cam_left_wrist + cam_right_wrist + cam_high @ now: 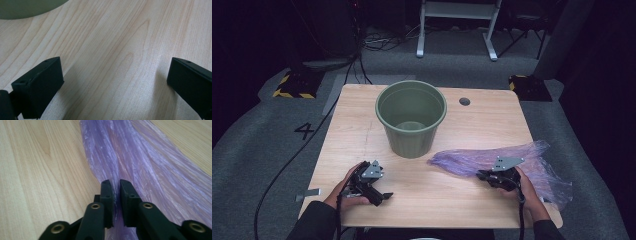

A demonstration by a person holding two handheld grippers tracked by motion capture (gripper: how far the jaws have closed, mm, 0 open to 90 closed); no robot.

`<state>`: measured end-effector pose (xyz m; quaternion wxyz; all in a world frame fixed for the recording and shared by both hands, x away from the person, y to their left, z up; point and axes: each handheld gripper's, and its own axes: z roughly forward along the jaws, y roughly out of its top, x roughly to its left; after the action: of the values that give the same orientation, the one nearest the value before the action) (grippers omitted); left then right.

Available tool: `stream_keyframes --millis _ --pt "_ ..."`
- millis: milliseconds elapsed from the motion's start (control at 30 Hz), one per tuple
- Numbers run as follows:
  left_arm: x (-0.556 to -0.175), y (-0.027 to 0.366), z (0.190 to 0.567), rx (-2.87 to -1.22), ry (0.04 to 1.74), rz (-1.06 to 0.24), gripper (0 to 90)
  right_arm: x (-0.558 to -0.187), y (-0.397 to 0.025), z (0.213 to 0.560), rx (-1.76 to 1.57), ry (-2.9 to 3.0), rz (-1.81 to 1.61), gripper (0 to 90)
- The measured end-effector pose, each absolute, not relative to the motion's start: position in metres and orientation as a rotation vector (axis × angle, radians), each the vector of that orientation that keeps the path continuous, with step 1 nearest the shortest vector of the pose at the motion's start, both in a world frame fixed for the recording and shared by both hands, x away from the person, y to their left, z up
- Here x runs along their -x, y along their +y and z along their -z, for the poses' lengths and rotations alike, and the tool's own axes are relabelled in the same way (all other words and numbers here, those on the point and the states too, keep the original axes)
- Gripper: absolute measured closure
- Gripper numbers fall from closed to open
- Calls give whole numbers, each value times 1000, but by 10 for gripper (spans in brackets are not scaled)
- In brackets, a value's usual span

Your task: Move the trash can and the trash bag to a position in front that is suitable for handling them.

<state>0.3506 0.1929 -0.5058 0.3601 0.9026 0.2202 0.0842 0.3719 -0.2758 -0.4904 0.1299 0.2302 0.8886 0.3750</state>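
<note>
Purple plastic bag lies flat and crumpled on the right side of the worktop, its far end trailing over the right edge and its narrow end pointing toward the green bin. My right hand-held gripper sits at the bag's near edge; in the right gripper view its jaws are pinched nearly together with a fold of the purple film clamped between them, the rest of the bag fanning out ahead over the wood.

My left hand-held gripper rests low on the near-left part of the worktop, well apart from the bag. In the left gripper view its jaws stand wide with bare wood grain between them, and the bin's base shows at the upper left corner.

The bin stands upright at mid-worktop, just beside the bag's narrow tip but not touching it.
</note>
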Motion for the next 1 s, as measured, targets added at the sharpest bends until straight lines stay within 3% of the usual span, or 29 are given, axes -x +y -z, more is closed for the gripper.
stream_keyframes --millis 333,433,567,767,900,1000 --pt "-351 193 506 -2327 568 -217 1 -360 -270 472 -785 2394 -1121 315" --pt "-351 193 506 -2327 568 -217 1 -364 -267 474 -839 2386 -1108 268" --pt "-351 193 506 -2327 568 -217 1 -372 -263 484 -891 2409 -1082 230" --pt "-351 193 506 -2327 569 -218 1 -385 -265 498 -1001 2411 -1083 250" --pt "-350 193 506 -2326 570 -218 2 -391 -266 502 -1023 2396 -1088 347" --pt "-350 193 506 -2325 578 -222 1 -393 -267 502 -1009 2397 -1114 479"
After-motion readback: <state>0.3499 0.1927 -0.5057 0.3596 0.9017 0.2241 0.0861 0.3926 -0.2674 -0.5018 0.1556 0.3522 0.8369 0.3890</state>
